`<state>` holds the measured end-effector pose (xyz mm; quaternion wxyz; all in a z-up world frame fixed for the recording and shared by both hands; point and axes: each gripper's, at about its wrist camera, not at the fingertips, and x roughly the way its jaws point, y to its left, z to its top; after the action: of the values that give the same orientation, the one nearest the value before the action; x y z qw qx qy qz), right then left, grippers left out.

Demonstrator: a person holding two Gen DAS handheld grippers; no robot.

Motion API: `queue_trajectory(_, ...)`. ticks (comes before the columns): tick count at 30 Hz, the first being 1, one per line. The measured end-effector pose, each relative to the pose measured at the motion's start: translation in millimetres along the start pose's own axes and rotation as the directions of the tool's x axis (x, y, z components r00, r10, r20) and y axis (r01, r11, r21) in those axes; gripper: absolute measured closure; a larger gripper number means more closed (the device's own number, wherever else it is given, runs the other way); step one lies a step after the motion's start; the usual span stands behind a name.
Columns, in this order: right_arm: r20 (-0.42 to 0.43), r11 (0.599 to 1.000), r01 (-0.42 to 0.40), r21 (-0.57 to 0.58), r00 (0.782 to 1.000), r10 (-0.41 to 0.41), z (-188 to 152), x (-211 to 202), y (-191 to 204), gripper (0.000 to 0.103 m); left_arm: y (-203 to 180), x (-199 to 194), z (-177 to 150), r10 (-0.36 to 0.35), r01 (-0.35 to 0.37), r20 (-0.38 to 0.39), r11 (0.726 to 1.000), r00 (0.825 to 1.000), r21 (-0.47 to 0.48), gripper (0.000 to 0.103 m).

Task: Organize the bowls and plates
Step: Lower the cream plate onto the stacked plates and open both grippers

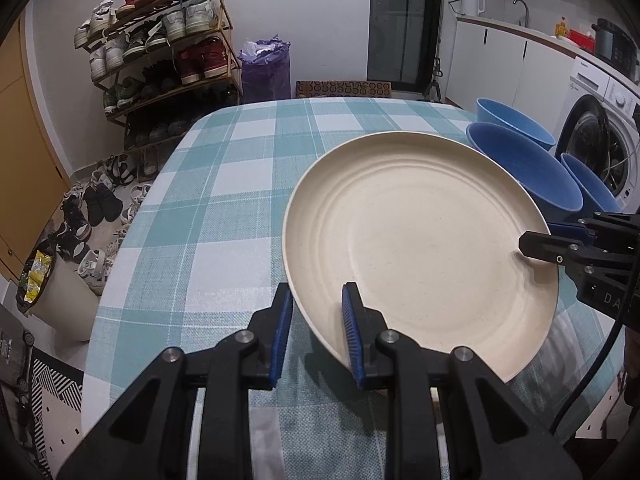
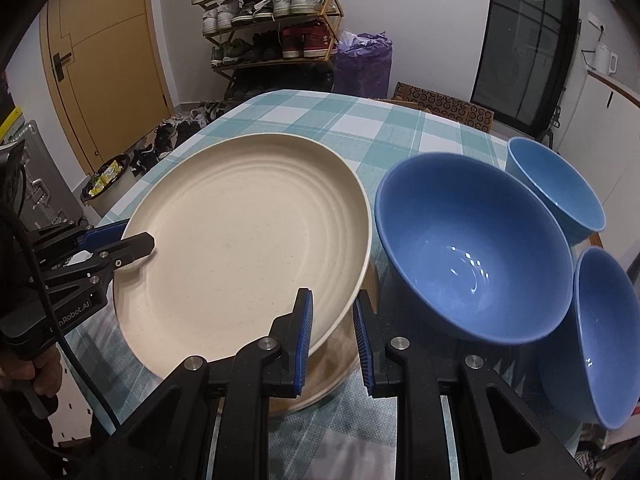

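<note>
The cream plate (image 2: 244, 240) hangs tilted above a second plate (image 2: 332, 376) on the checked table (image 1: 224, 200), just left of the large blue bowl (image 2: 472, 248); it looks stiff, light and smooth-rimmed, so opposite rim edges suit best; the left gripper (image 1: 316, 340) and right gripper (image 2: 332, 344) are each clamped on its rim.

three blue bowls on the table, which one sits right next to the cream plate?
The largest blue bowl, in the middle of the three. Its rim is beside the cream plate; the two smaller bowls sit behind it, farther from the plate.
</note>
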<state>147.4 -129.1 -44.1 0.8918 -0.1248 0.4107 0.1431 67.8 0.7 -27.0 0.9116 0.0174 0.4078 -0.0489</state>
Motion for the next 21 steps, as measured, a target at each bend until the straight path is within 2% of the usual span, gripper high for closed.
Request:
queue_trajectory(8,-0.013,1.0,0.008,0.019,1.0,-0.008,-16,4,-4,0.082,-7,12,-5,0.011,-0.011,-0.036,1.0,0.999,0.016,0.08)
queue_trajectory(21,-0.031,0.999,0.01,0.044,0.999,-0.009,-20,13,-9,0.082,-12,15,-9,0.023,-0.022,-0.048,0.999,0.999,0.032,0.08)
